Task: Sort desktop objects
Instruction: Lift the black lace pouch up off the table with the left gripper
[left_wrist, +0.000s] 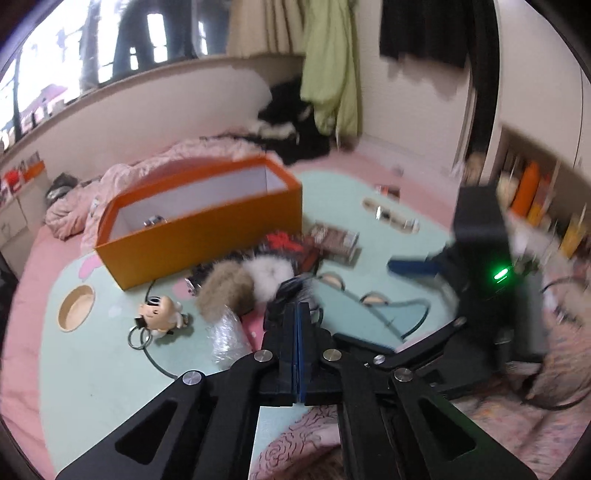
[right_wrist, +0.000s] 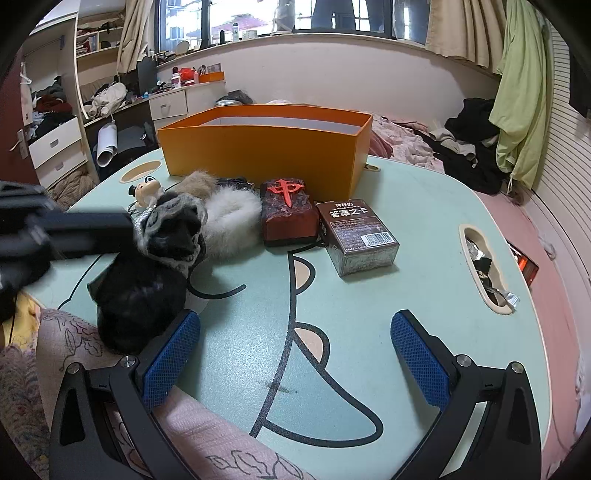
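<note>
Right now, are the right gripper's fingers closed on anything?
No: the right gripper has its blue fingers spread wide over bare table.

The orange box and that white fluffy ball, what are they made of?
The orange box looks like matte cardboard: thin stiff walls, sharp folded corners, plain white inside. The white fluffy ball looks like fur, probably fake, with long soft hairs sticking out all round; real or fake can't be told.
</note>
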